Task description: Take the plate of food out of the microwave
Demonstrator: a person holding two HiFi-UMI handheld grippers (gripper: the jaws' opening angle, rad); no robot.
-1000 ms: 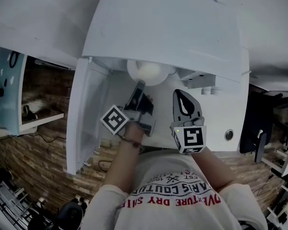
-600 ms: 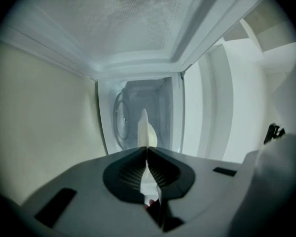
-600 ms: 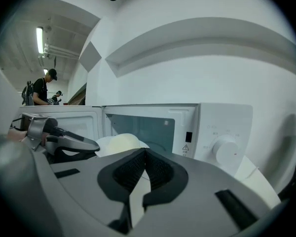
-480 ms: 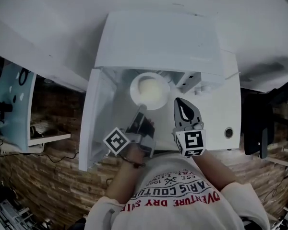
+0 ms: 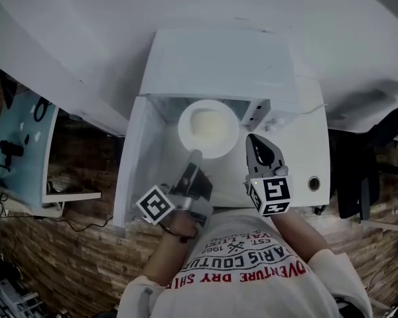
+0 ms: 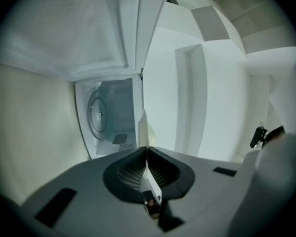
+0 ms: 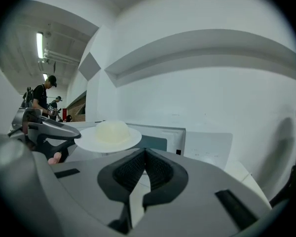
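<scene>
A white plate [image 5: 211, 130] with a pale mound of food [image 5: 210, 125] hangs level just in front of the open white microwave [image 5: 219, 58]. My left gripper [image 5: 195, 155] is shut on the plate's near rim. In the left gripper view the rim [image 6: 142, 128] shows edge-on between the shut jaws [image 6: 146, 149], with the microwave cavity and its turntable [image 6: 99, 114] behind. My right gripper [image 5: 259, 151] is shut and empty, to the right of the plate. The right gripper view shows the plate [image 7: 108, 137] and food [image 7: 111, 130] ahead left of its jaws [image 7: 144, 154].
The microwave door [image 5: 131, 158] stands swung open at the left, close to my left gripper. The control panel [image 7: 207, 147] is at the right of the opening. A white wall runs behind. Two people [image 7: 42, 100] stand far off to the left.
The left gripper has drawn back toward me with the plate, which has come from under the microwave's top to out in front of the opening. The right gripper has stayed shut beside it.
</scene>
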